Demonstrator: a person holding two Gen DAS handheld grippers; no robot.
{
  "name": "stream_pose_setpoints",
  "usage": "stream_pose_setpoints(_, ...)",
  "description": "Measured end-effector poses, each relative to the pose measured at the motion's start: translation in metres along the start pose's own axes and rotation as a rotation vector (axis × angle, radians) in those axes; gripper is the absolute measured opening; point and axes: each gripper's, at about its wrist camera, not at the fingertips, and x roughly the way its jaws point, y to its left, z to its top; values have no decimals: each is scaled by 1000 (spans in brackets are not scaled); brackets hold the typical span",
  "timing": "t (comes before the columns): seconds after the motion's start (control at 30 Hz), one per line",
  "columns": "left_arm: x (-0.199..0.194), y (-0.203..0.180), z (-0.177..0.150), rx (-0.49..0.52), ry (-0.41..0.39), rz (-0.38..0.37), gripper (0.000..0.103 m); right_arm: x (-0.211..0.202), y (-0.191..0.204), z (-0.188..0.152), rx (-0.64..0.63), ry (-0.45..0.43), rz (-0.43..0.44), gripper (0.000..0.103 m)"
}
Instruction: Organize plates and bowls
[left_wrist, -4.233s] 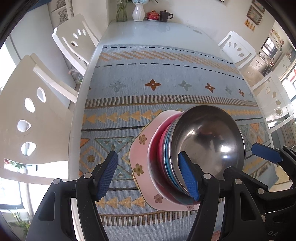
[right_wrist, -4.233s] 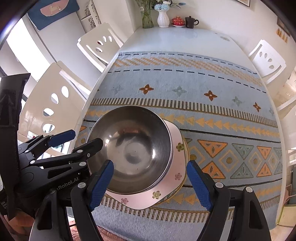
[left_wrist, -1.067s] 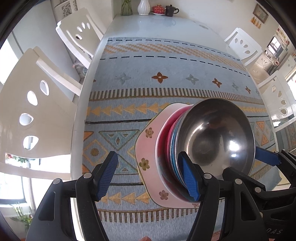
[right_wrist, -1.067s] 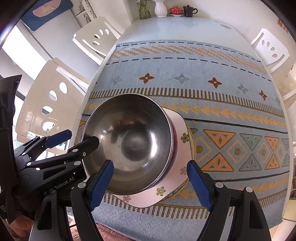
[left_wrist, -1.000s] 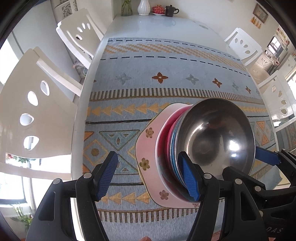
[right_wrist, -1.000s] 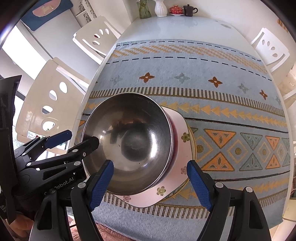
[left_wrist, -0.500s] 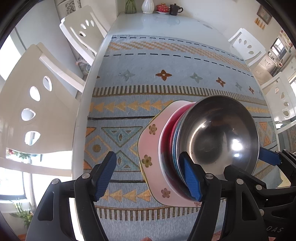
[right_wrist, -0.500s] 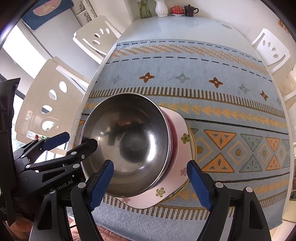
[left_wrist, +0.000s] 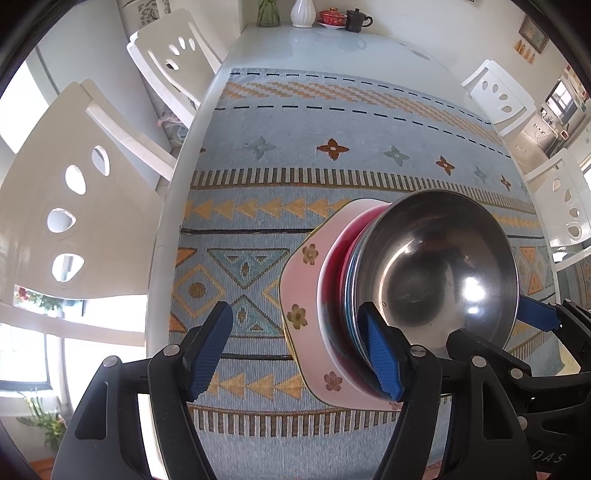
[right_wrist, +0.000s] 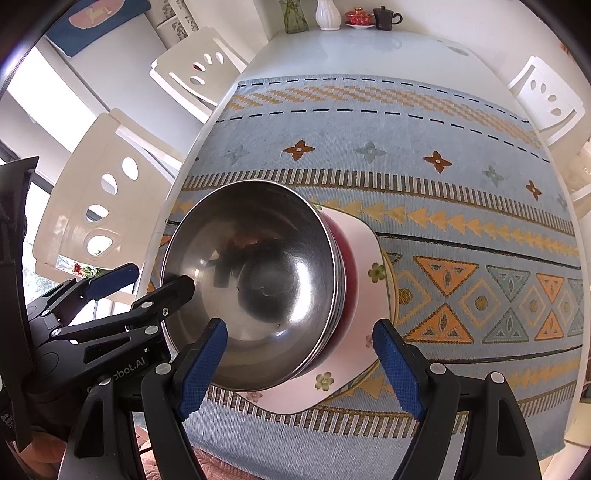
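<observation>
We pull both wide-open, empty grippers, left gripper (left_wrist: 299, 350) and right gripper (right_wrist: 301, 369), back from the shiny steel bowl (right_wrist: 255, 280) topping the pink flowered plate (right_wrist: 364, 273); stacking looks finished.

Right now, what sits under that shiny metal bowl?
Under the steel bowl nest a blue bowl's rim and a red bowl, all on a pink flowered plate. Anything further inside the stack is hidden.
</observation>
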Motion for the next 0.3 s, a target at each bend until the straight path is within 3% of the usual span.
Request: stream_pose_setpoints(0.3,-1,-1,-1,-3,-6,14,69,0,1,0,-4,0,0,80)
